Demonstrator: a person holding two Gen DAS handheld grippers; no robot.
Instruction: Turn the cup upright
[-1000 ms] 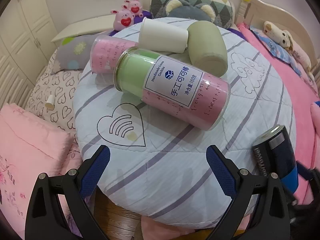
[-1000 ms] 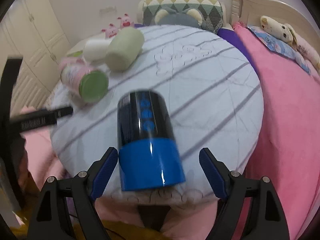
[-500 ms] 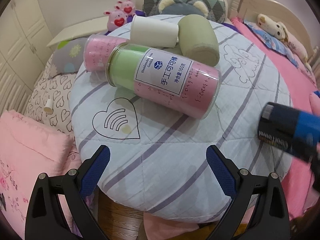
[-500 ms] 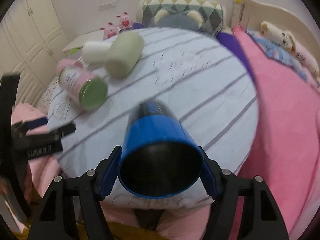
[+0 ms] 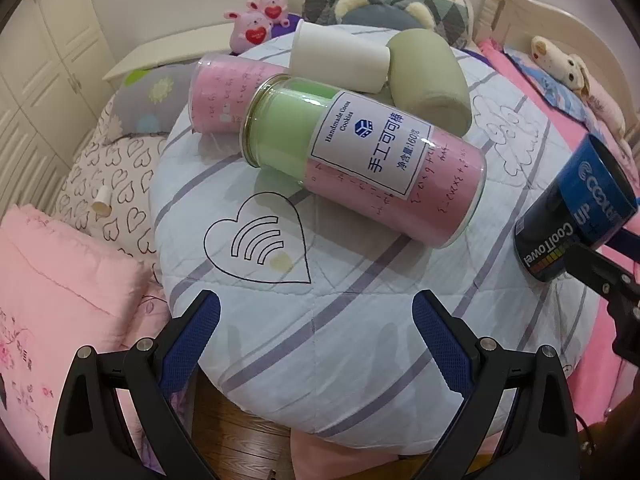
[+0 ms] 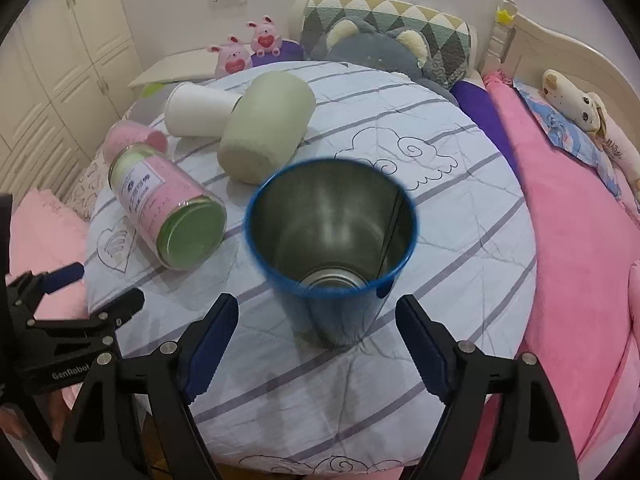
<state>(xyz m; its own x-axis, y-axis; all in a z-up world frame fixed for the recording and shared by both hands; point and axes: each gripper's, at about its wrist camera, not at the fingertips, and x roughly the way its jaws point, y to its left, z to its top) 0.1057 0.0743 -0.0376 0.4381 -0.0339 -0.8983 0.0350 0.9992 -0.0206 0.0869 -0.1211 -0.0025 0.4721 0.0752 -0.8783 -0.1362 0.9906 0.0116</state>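
The blue and black cup [image 6: 332, 248] stands upright on the round quilted cushion [image 6: 460, 216], mouth up, its steel inside showing. My right gripper [image 6: 316, 344] is open with its jaws on either side of the cup's lower body, not touching it. The cup also shows at the right edge of the left wrist view [image 5: 576, 216], slightly tilted. My left gripper [image 5: 316, 332] is open and empty over the cushion's near edge [image 5: 320, 340].
A clear jar with green and pink contents [image 5: 360, 160] lies on its side. Behind it lie a pink jar [image 5: 224, 96], a white cup [image 5: 340, 58] and a green cup [image 5: 428, 76]. Pillows and plush toys [image 5: 260, 28] surround the cushion.
The right gripper turned the blue cup from lying on its side to upright, set it on the cushion and opened. The left gripper stayed nearly still.
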